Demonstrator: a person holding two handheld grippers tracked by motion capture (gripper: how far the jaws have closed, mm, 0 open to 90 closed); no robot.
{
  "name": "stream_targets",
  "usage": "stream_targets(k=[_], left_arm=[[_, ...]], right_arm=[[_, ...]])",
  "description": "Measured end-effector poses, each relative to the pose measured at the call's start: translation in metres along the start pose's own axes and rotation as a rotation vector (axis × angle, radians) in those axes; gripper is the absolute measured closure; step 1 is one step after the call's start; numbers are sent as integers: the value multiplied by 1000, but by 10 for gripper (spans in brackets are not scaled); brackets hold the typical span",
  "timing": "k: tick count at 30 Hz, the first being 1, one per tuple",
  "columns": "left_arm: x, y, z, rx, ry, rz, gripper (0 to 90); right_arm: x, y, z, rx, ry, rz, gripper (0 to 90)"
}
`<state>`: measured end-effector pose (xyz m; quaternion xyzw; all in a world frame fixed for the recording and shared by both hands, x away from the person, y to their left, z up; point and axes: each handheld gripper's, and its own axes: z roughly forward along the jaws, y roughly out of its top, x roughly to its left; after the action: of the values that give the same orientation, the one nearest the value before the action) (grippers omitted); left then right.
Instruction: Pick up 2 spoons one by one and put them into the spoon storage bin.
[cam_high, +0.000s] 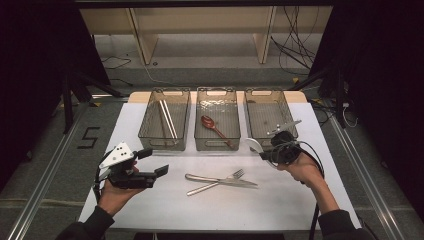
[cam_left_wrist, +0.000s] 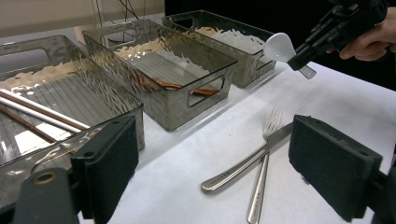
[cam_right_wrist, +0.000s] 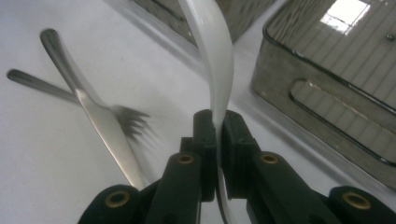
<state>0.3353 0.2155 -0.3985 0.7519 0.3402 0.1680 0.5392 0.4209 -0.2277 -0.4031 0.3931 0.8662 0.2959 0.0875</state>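
In the high view the right claw (cam_high: 264, 151) sits right of centre, just in front of the rightmost bin (cam_high: 270, 118), its jaws clamped tight on the handle of a white spoon (cam_high: 253, 145). The spoon's bowl juts toward the left of the frame, above the counter (cam_high: 165, 205) and clear of it. In the right gripper view the white handle (cam_right_wrist: 212, 60) rises between the two black pads, which press on it from both sides. The left claw (cam_high: 156, 162) lies at lower left, jaws spread wide with nothing between them; in the left gripper view its pads stand far apart. A knife (cam_high: 225, 181) and a fork (cam_high: 215, 183) lie crossed on the counter at lower centre. The middle bin (cam_high: 216, 119) holds a reddish-brown spoon (cam_high: 214, 128), the left bin (cam_high: 165, 119) chopsticks (cam_high: 167, 120)
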Motion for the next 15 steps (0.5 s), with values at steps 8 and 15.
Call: stream_targets(k=[8,15], left_arm=[[0,0,0,0,3,-1,156],[0,0,0,1,6,2,156]], right_arm=[[8,13,-2,-52,22,0,860],[16,31,-1,-84,29,-10,860]])
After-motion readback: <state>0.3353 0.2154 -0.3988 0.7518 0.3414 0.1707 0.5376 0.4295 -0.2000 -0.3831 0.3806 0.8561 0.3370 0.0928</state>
